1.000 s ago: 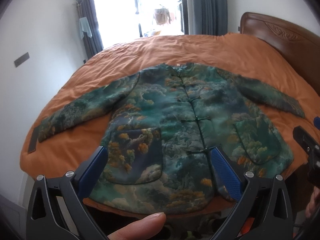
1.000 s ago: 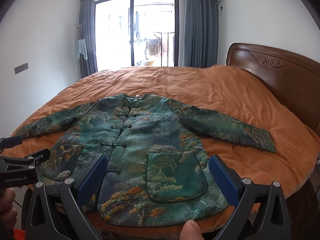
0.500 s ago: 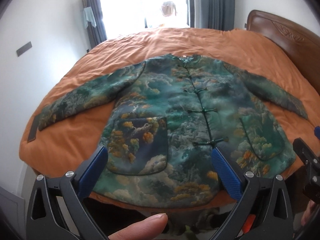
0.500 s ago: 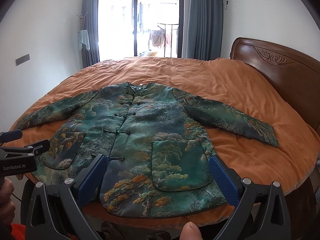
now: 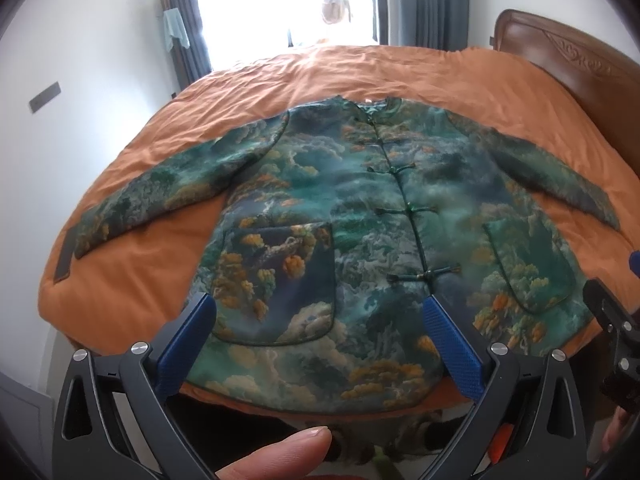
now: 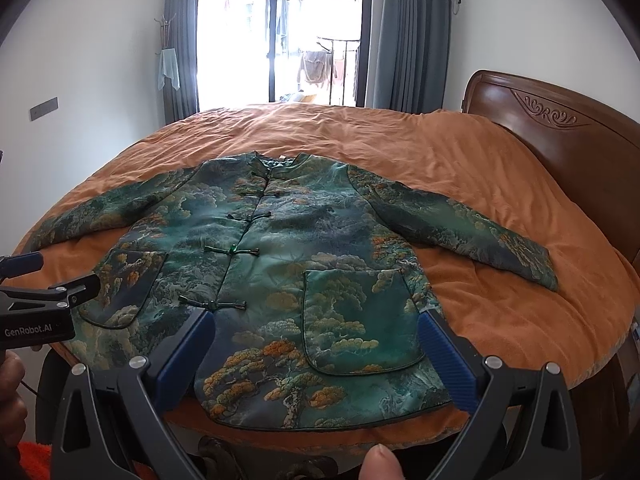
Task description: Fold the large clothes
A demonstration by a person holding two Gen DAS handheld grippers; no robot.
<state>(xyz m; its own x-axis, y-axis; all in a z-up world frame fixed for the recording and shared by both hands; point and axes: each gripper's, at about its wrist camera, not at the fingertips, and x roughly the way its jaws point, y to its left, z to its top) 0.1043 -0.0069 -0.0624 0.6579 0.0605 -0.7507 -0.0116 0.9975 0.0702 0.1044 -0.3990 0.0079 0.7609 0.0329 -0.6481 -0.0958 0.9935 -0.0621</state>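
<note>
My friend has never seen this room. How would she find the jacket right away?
Look for the big bed with the orange cover and dark wooden headboard. Spread flat on it, near the front edge, sleeves stretched out to both sides, is the jacket. It is the only patterned thing there: green with clouds and golden trees, knotted buttons down the middle, two pockets.

Jacket (image 6: 288,264) lies flat on bed cover (image 6: 460,168), lower centre of frame, collar toward window (image 6: 280,32) at top, hem at near bed edge. Sleeves spread left and right. Headboard (image 6: 560,136) at right. Left gripper (image 6: 44,292) at left edge, beside hem.
</note>
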